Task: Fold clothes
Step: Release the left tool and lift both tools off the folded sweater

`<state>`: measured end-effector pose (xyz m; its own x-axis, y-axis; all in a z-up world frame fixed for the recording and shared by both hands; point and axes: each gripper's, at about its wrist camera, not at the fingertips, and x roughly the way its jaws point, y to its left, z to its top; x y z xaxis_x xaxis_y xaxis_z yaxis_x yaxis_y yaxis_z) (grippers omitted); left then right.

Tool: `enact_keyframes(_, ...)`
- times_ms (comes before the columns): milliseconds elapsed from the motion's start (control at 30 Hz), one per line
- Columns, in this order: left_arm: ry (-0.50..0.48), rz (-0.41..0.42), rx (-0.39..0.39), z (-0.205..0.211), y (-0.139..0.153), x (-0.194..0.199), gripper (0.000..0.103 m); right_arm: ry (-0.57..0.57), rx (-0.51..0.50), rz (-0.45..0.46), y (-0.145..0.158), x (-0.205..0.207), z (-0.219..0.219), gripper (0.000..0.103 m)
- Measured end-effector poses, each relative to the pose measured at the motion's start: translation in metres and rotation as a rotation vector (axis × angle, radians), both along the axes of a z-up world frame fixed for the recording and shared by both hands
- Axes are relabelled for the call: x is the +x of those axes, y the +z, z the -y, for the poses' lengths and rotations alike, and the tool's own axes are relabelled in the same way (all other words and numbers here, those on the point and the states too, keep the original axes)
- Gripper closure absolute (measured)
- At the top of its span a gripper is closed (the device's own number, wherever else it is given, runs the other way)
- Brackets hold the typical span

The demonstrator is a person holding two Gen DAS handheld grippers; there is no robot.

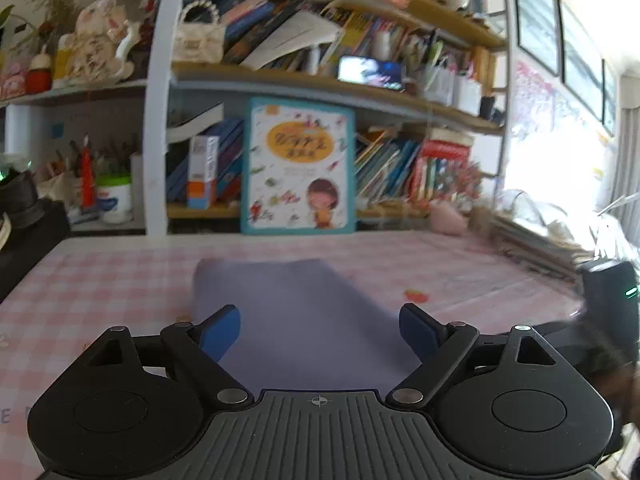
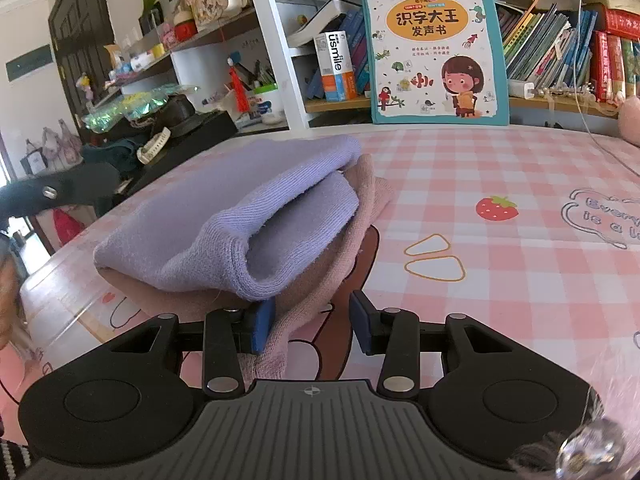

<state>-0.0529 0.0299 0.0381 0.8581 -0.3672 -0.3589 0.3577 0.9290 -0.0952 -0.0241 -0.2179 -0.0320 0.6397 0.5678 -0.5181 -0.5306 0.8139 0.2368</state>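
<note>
A folded lilac cloth (image 2: 224,216) lies on top of a folded pink cloth (image 2: 340,248) on the pink checked table (image 2: 500,168). My right gripper (image 2: 312,326) is open at the near corner of the stack, with the pink cloth's edge between its blue pads (image 2: 262,326), not pinched. In the left wrist view the lilac cloth (image 1: 296,312) lies flat ahead. My left gripper (image 1: 320,332) is open just above its near end, holding nothing. The left gripper's black body (image 2: 60,192) shows at the left of the right wrist view.
A children's book (image 2: 436,48) leans against bookshelves (image 1: 320,80) at the table's back edge. A black box with clutter (image 2: 180,128) sits at the back left. A strawberry print (image 2: 496,208) marks the tablecloth. A pink object (image 1: 448,216) and papers (image 1: 540,236) sit at the right.
</note>
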Motion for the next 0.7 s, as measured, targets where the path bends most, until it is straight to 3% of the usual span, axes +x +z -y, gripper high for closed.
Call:
enact_keyframes(100,-0.007,-0.052,0.005,-0.003,-0.013,0.009,0.014,-0.018,-0.037,0.016,0.009,-0.007,-0.002,0.062)
enact_keyframes(267,-0.016,-0.02,0.073,0.005,-0.025,0.008,0.004,-0.022,-0.046,0.036,0.03,-0.02,0.007,0.056)
enact_keyframes(400,-0.032,0.002,0.128,0.012,-0.031,0.005,0.001,-0.019,0.026,-0.007,0.042,-0.025,0.02,0.046)
enact_keyframes(567,-0.039,0.013,0.144,0.013,-0.035,0.002,0.0,-0.014,0.156,-0.08,0.046,-0.019,0.027,0.038)
enact_keyframes(700,-0.045,0.018,0.144,0.011,-0.037,0.001,0.0,-0.022,0.196,-0.135,0.042,-0.008,0.021,0.034)
